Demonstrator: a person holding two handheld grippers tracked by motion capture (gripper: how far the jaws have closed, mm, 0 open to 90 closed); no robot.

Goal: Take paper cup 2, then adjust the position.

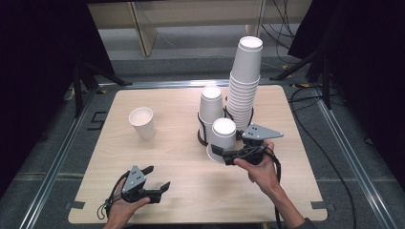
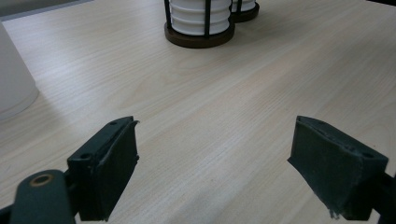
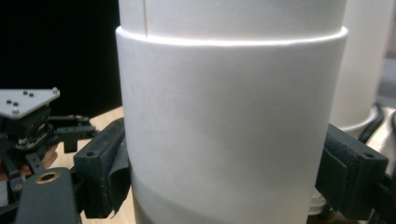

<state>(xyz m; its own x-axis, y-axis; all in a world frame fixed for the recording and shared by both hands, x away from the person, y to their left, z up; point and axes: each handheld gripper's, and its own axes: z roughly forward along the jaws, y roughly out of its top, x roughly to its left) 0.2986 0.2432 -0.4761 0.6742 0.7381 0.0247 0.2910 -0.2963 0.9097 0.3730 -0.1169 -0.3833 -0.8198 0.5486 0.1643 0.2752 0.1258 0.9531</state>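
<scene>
A person's right gripper is clamped on an upturned white paper cup, its black jaws pressed against opposite sides of the wall just above the wooden table. In the right gripper view the cup stands so close between the pads that its top and bottom are cut off. A step runs around its wall near the top edge, and it is hard to say whether that marks a second cup nested inside. Whether the rim rests on the table is hidden too. Just beyond that gripper stand a short stack of cups and a tall stack, each in a dark wire holder whose base the held cup partly covers. Well to the near side of it, the left gripper lies low over the table with its jaws apart and nothing between them. The left gripper view shows bare wood in the gap, the holders ahead with the stacks cropped off, and a lone upright cup, mostly out of frame, ahead and to its left. The same cup stands well apart from both grippers in the high view.
</scene>
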